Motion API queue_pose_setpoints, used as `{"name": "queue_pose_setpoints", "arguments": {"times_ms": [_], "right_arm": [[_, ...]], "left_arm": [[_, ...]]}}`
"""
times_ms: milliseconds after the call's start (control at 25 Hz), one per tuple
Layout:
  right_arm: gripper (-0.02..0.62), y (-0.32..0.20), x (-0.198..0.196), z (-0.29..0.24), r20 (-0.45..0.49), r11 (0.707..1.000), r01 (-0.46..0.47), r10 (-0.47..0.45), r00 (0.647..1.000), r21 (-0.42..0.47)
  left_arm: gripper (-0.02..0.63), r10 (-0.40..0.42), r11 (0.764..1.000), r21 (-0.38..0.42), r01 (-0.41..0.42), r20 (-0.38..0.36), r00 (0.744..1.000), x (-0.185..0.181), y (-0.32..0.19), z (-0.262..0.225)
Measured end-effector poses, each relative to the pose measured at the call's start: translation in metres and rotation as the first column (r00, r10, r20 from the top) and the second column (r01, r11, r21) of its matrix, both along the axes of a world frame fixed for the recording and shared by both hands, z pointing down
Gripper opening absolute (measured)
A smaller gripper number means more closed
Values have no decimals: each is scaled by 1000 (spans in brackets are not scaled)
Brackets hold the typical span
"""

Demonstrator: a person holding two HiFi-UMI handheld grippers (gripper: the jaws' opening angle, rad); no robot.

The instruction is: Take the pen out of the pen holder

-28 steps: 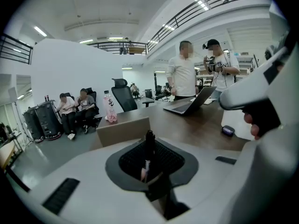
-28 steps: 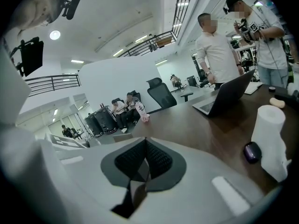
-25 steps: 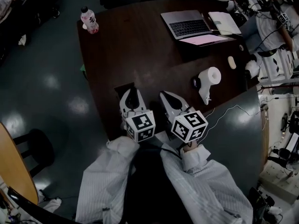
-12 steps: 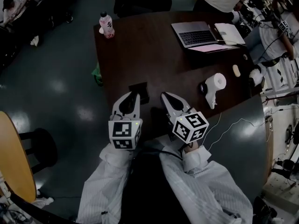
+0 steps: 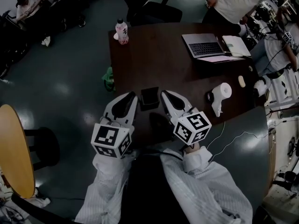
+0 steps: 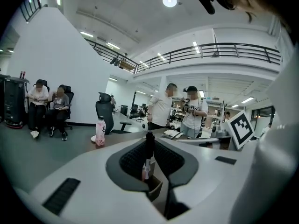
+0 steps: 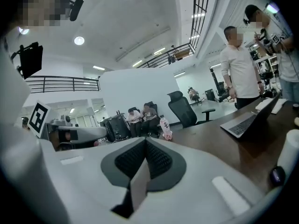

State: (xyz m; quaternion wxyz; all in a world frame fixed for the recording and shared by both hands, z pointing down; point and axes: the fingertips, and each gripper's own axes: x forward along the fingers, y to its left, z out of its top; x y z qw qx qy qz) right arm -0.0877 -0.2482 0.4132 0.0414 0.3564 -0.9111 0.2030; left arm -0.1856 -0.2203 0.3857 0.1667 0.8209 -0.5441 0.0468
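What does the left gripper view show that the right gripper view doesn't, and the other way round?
Only the left gripper view: the pen, upright and gripped between the left gripper's jaws. Only the right gripper view: the white paper roll at the picture's right edge, and the right gripper's own jaws, shut with no pen in them. Both: the pink bottle, the dark table and a black office chair.
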Motion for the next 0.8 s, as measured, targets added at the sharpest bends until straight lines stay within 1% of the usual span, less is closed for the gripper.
{"name": "queue_pose_setpoints", "arguments": {"times_ms": [280, 560, 800], "right_arm": [[0, 0, -12, -25, 2, 998, 21, -21, 1000, 57], [0, 8, -16, -30, -40, 993, 69, -66, 997, 94], [0, 12, -20, -33, -50, 991, 83, -78, 996, 109]], "left_arm": [[53, 24, 1000, 18, -23, -29, 999, 4, 3, -9], [54, 30, 999, 28, -29, -41, 999, 7, 4, -11], [54, 33, 999, 38, -32, -45, 998, 7, 4, -13]]}}
